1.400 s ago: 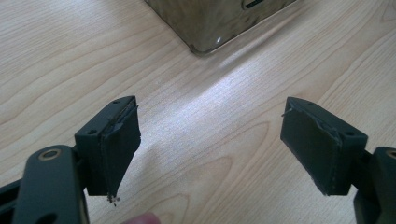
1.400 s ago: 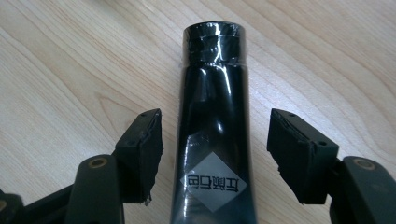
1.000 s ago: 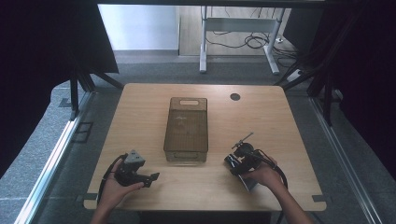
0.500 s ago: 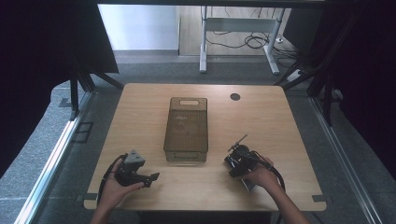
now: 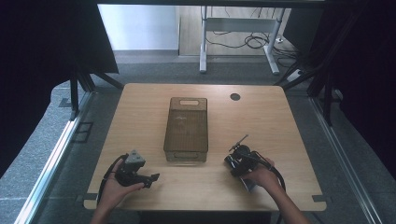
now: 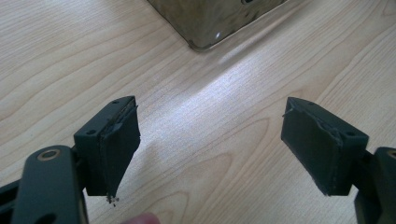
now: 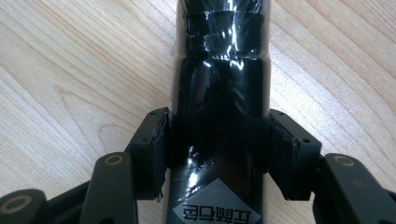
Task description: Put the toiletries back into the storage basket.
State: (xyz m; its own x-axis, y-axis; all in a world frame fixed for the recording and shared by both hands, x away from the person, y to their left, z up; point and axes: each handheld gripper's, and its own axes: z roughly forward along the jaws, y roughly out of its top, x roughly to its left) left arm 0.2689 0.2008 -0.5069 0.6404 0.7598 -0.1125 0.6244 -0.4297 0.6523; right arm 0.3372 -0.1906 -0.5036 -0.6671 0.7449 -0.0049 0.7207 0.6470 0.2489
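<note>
A smoky brown see-through bin stands in the middle of the wooden table; its near corner shows at the top of the left gripper view. My left gripper rests at the front left, open, with bare wood between its pads. My right gripper sits at the front right, just right of the bin's near end. It is shut on a glossy black cylinder that lies along the jaws, with a grey label near the camera. In the right gripper view the right gripper clamps the cylinder from both sides.
A round black grommet sits in the table's far right part. A desk frame and cables stand on the floor beyond the table. Dark curtains hang on both sides.
My right gripper with the black cylinder has shifted slightly left, toward the bin. The left gripper has stayed where it was.
</note>
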